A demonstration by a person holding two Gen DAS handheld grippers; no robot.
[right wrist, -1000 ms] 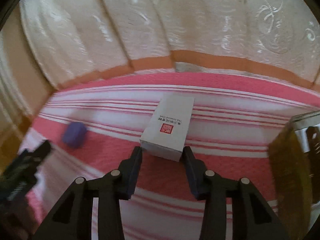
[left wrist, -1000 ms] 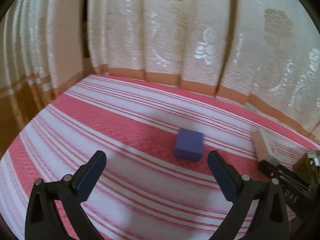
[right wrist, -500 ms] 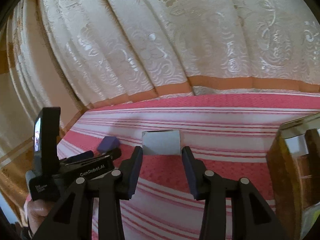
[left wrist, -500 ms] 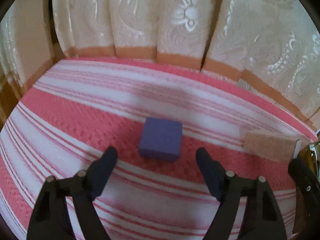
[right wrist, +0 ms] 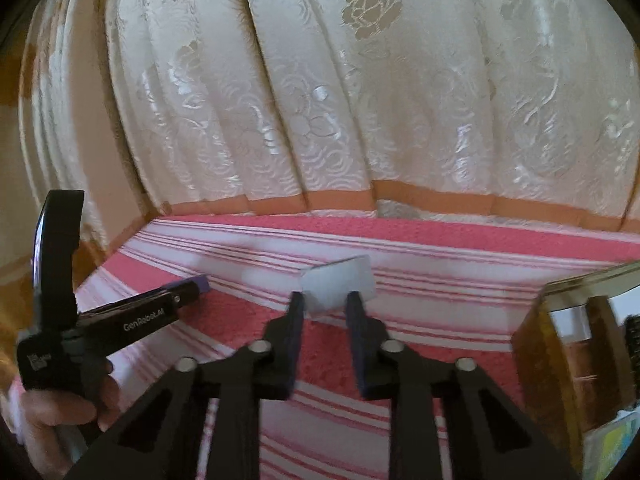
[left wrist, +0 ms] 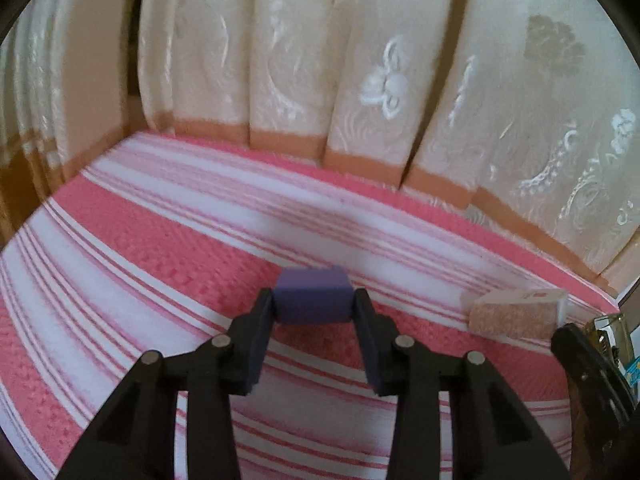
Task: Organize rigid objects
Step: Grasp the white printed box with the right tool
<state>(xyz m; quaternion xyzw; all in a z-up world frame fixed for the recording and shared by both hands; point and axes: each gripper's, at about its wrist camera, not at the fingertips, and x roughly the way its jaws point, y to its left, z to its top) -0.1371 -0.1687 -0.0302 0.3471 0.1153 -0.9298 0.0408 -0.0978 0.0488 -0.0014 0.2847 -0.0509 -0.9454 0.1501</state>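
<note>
A small purple box (left wrist: 312, 300) sits on the pink-and-white striped cloth (left wrist: 160, 248). My left gripper (left wrist: 313, 306) is closing, and both pads touch the box's sides. A white carton (right wrist: 340, 284) hangs tilted above the cloth with my right gripper (right wrist: 325, 300) shut on its near end. The left wrist view shows the same carton (left wrist: 516, 312) at the far right. In the right wrist view, the left tool's black body (right wrist: 132, 316) lies at the left in a person's hand (right wrist: 60, 420), with a corner of the purple box (right wrist: 202, 283) showing past it.
An amber see-through container (right wrist: 560, 340) stands at the right edge of the cloth, close to the right gripper, with only a sliver (left wrist: 612, 332) in the left wrist view. A cream patterned curtain (right wrist: 320, 100) hangs along the far edge.
The left jaws went from wide open to closed around the purple box. The right gripper raised the white carton off the cloth and tipped it up, tightening on it.
</note>
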